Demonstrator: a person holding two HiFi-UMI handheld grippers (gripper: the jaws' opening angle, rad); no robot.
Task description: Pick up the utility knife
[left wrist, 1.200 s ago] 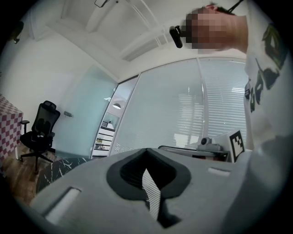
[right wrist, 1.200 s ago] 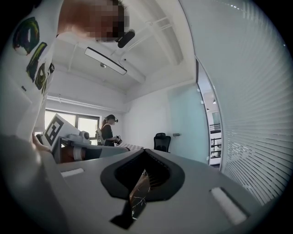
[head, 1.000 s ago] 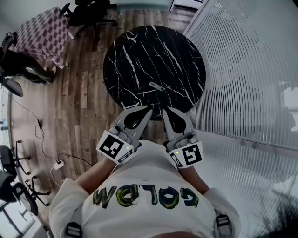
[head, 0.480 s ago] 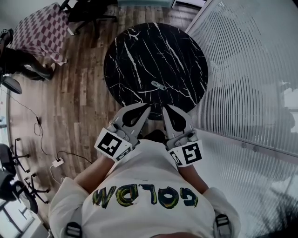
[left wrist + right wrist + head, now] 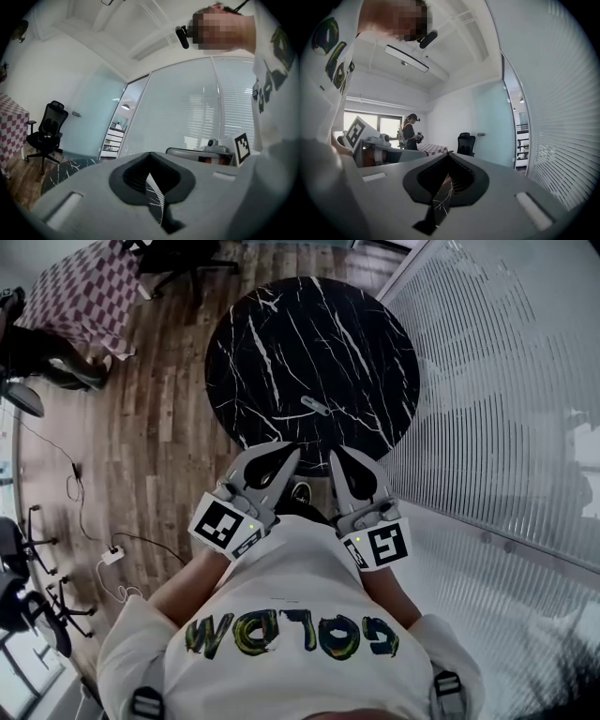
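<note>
— On the marble surface [image 5: 281, 329], toward its near edge: utility knife [image 5: 315, 409]. Light, stiff, slick?
— Probably. Best pinched across mid-handle. Left gripper [image 5: 292, 449] and right gripper [image 5: 335, 457] short of it, with fingers [image 5: 79, 192] pressed together, empty.

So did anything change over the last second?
Hardly anything. The left gripper and right gripper stay shut and empty at the near edge of the table. Nothing was grasped or released. The utility knife lies untouched where it was.
</note>
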